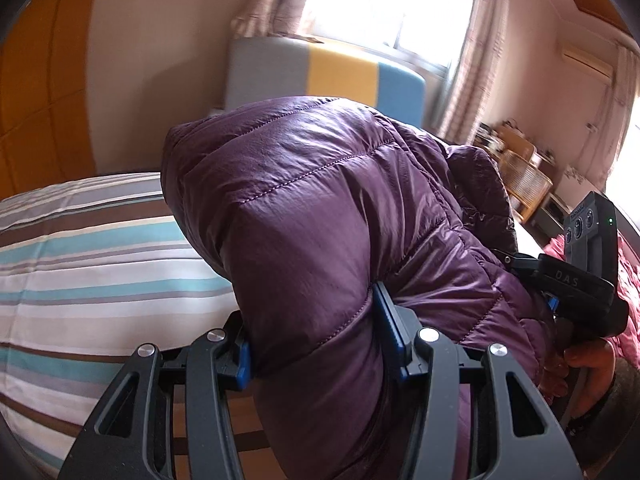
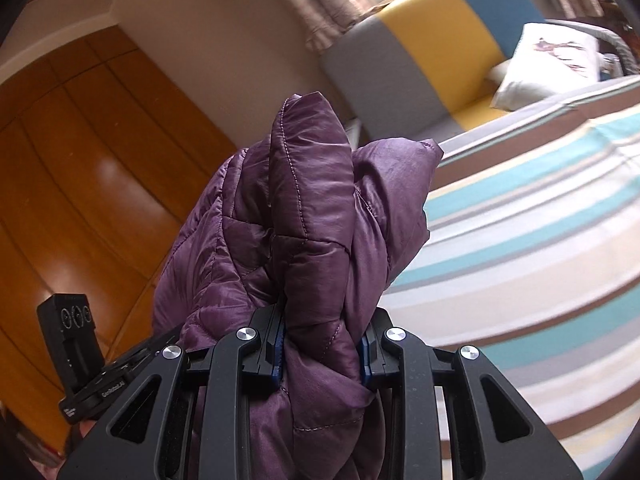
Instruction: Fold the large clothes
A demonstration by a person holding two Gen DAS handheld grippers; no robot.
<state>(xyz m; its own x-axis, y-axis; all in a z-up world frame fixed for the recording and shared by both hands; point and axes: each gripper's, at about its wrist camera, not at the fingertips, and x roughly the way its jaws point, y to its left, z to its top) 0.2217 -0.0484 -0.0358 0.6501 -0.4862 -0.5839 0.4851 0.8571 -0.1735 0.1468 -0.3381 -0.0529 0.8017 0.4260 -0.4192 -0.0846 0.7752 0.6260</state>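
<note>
Holding the purple quilted jacket (image 1: pixel 320 216) clear of the bed (image 1: pixel 80 264), both grippers are clamped on bunched padding. The left gripper (image 1: pixel 316 344) has a thick roll of the jacket wedged between its blue pads, and the right gripper (image 2: pixel 322 356) pinches a gathered wad with folds standing up ahead of its fingers. In the left wrist view the right gripper (image 1: pixel 560 284) sits just beside the jacket's far side, so the 2 grips are close together and the garment hangs between them, slack and lumpy.

To do this step well, my judgement is that the grips should move apart until the held edge runs taut, then the jacket should be lowered flat onto the bed before any fold is made. The shell looks slick and puffy, so it will likely spring back and slide; pressing each fold down would help. A grip this bulky may drop layers if the jaws ease.

The bed carries a cover striped in white, teal, brown and grey. Behind it stand a headboard (image 2: pixel 424 60) in grey, yellow and blue, a white pillow (image 2: pixel 548 60), curtains over a bright window (image 1: pixel 384 4), and a wooden wardrobe (image 2: pixel 80 160).
</note>
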